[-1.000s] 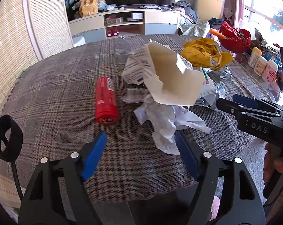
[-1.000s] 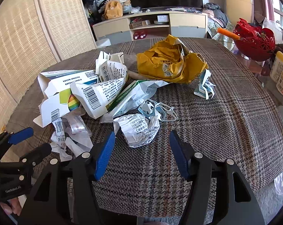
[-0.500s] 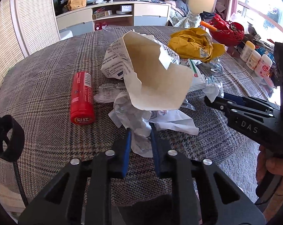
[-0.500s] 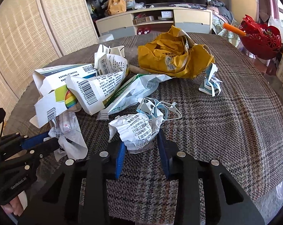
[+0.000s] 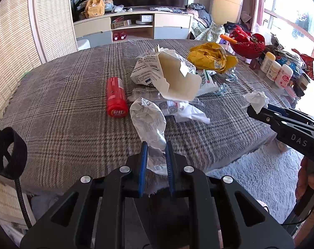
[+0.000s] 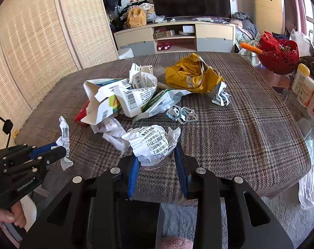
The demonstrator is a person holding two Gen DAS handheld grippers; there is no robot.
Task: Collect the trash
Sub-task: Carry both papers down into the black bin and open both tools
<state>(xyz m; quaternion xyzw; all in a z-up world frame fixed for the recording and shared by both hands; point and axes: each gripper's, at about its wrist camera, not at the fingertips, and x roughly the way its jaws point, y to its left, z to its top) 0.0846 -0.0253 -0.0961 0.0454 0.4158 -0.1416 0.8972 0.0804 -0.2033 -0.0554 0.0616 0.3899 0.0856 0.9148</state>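
a second earlier both of your grippers stood spread over the litter; by this moment each had clamped down and come up off the plaid tablecloth point(image 5: 59, 95) with a catch. your left gripper point(image 5: 155, 166) was pinching a long crumpled paper wrapper point(image 5: 148, 122) between its blue pads, the paper standing up toward 12 o'clock from the jaws and clear of the pile. your right gripper point(image 6: 158, 164) was pinching a balled printed receipt point(image 6: 152, 143), its pads pressed on either side of the wad. i judged that as two pieces won at once, with the carry to a bin next; no bin showed in either view.

the rest of the trash lay on the cloth at 12 o'clock of both grippers: a torn white carton point(image 6: 107, 101), a crumpled yellow bag point(image 6: 190, 76) at about 1 o'clock in the right wrist view, a red canister point(image 5: 116, 97) at 11 o'clock in the left wrist view, and plastic scraps between them.

readable writing: "das" on the right gripper's body in the left wrist view, "genrobot.ai" on the left gripper's body in the right wrist view. the receipt carried chinese print, the carton barcodes and small text too fine to read. the canister's cap bore two characters i could not make out surely.
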